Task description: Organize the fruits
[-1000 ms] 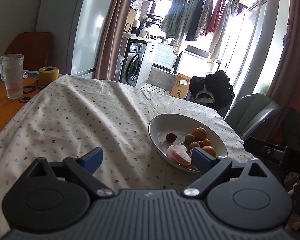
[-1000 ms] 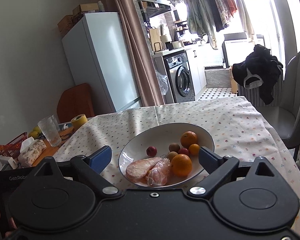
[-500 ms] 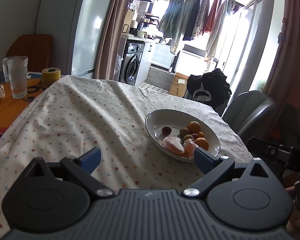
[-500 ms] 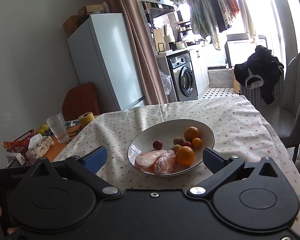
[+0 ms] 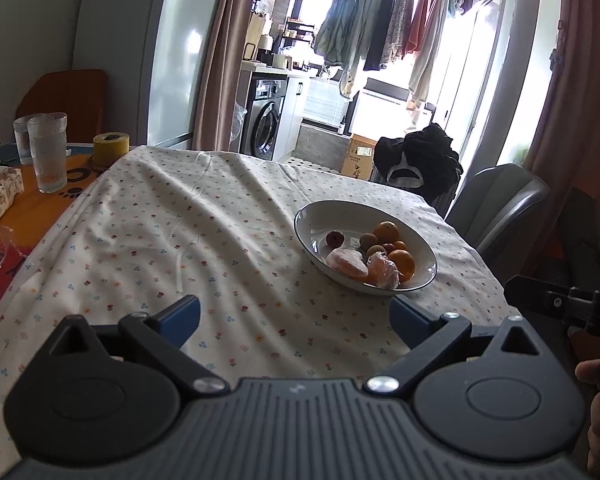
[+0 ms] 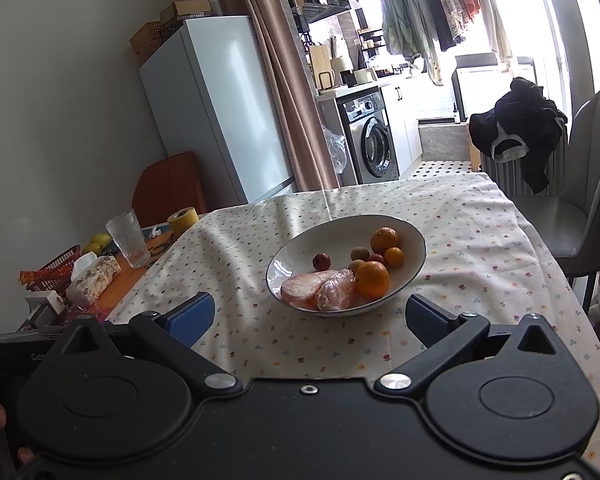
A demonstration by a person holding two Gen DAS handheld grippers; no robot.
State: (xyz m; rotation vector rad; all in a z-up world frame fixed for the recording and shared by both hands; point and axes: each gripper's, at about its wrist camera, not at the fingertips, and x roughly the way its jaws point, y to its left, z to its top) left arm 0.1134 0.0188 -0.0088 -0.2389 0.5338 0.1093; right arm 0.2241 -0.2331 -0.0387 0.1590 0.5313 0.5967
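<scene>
White bowl [image 6: 412, 240] is set on the flowered tablecloth [image 5: 188, 216], toward the side by the grey chair [image 5: 500, 204]. Oranges [image 6: 373, 279], small red and brown fruits and wrapped pieces are contained in it. Left gripper [image 5: 295, 317] is held above bare cloth, jaws spread, nothing between them. Right gripper [image 6: 309, 317] is aimed at the bowl, short of it; its jaws have just been opened wide, nothing gripped. Glasses [image 5: 52, 152] and tape [image 5: 110, 148] are noted at the far left.
</scene>
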